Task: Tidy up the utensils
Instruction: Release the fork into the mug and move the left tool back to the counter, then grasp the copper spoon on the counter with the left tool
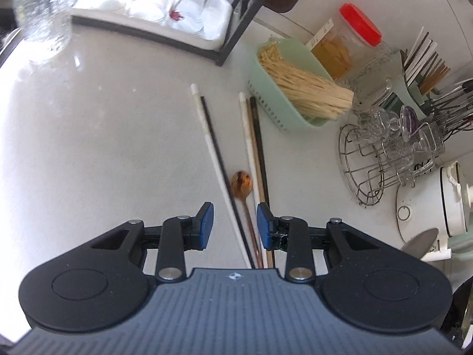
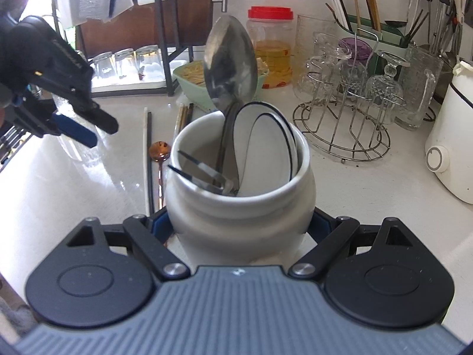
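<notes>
While my right gripper [image 2: 239, 230] has its fingers clamped round the white ceramic utensil jar [image 2: 239, 195], my left gripper [image 1: 235, 226] hovers over the worktop [image 1: 103, 148], fingers apart and empty. The small copper-coloured spoon [image 1: 241, 184] lies just ahead between them, among loose chopsticks [image 1: 215, 159], its handle running back toward me, so I judge the left takes it.

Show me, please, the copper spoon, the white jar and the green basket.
copper spoon [image 1: 241, 184], left wrist view, on its bowl.
white jar [image 2: 236, 210], right wrist view, on its front wall.
green basket [image 1: 267, 100], left wrist view, on its near side wall.
</notes>
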A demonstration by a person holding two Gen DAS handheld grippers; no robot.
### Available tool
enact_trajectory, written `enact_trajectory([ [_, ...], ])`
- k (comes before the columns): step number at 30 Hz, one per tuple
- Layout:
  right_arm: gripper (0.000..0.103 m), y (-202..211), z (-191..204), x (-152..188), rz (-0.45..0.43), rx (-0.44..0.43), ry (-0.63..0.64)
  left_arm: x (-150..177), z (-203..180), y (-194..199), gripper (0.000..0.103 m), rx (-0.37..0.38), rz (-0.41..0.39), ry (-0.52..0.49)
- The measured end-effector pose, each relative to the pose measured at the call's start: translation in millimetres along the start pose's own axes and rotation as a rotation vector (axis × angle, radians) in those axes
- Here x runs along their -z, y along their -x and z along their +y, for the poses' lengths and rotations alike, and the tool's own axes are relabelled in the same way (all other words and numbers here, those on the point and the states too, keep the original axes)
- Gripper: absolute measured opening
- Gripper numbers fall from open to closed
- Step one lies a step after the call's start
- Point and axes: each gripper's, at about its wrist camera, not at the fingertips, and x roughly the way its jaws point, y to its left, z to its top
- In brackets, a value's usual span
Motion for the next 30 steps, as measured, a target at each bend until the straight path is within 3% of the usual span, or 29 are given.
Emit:
enact_trajectory([
  [5, 0.091, -4, -2, -4, 0.002, 0.017, -0.016, -10, -10, -24, 0.036, 0.016, 0.003, -0.114],
  [17, 0.091, -7, -4, -8, 0.017, 0.021, -0.010, -14, -28, -63, 0.040, 0.033, -0.012, -0.528],
  [25, 0.091, -7, -5, -9, 0.020, 0.015, -0.008, -24, -19, -80, 0.038, 0.089, 0.001, -0.570],
  [28, 0.091, -7, -5, -9, 0.022, 0.017, -0.010, -26, -18, -81, 0.032, 0.103, -0.007, -0.587],
  [30, 0.091, -8, -4, -9, 0.024, 0.021, -0.007, -28, -17, -84, 0.028, 0.104, 0.033, -0.598],
])
